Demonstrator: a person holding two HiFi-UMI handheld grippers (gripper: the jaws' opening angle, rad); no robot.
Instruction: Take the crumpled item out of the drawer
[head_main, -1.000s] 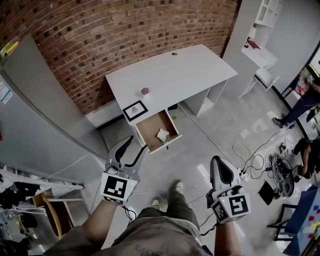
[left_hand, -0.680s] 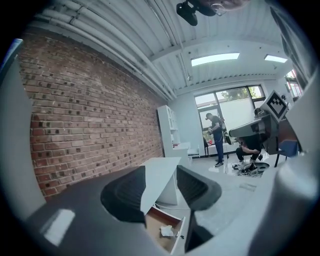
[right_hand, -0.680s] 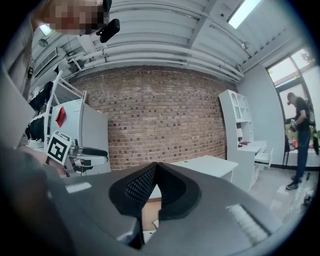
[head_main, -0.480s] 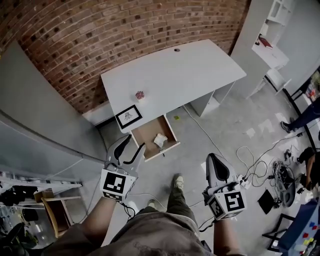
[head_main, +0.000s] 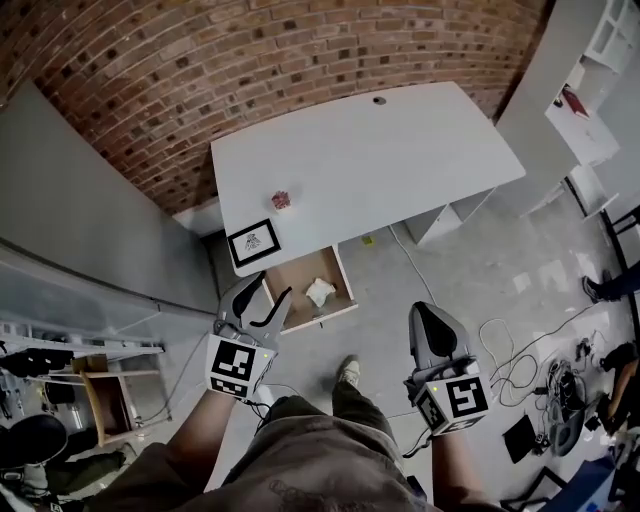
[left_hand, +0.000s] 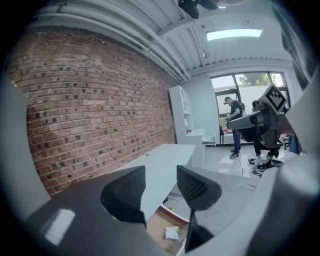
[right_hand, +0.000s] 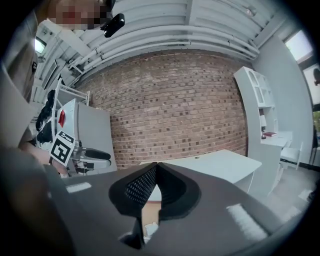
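A white crumpled item (head_main: 319, 292) lies in the open wooden drawer (head_main: 292, 275) that sticks out from under the white desk (head_main: 400, 150); it also shows as the crumpled item (left_hand: 172, 232) low in the left gripper view and as a scrap of white (right_hand: 148, 229) under the right jaws. My left gripper (head_main: 263, 297) hangs just left of the drawer's front, well above the floor, open and empty. My right gripper (head_main: 430, 322) is to the right of the drawer, shut with nothing in it.
On the desk stand a small framed picture (head_main: 252, 242) and a small pink object (head_main: 281, 200). A brick wall (head_main: 250, 60) runs behind the desk. A grey cabinet (head_main: 80, 230) stands at the left. Cables (head_main: 520, 360) lie on the floor at the right, white shelves (head_main: 590, 90) beyond.
The view has moved closer to the desk, so the drawer now lies nearer both grippers. The grippers keep the same pose, left open and right shut.
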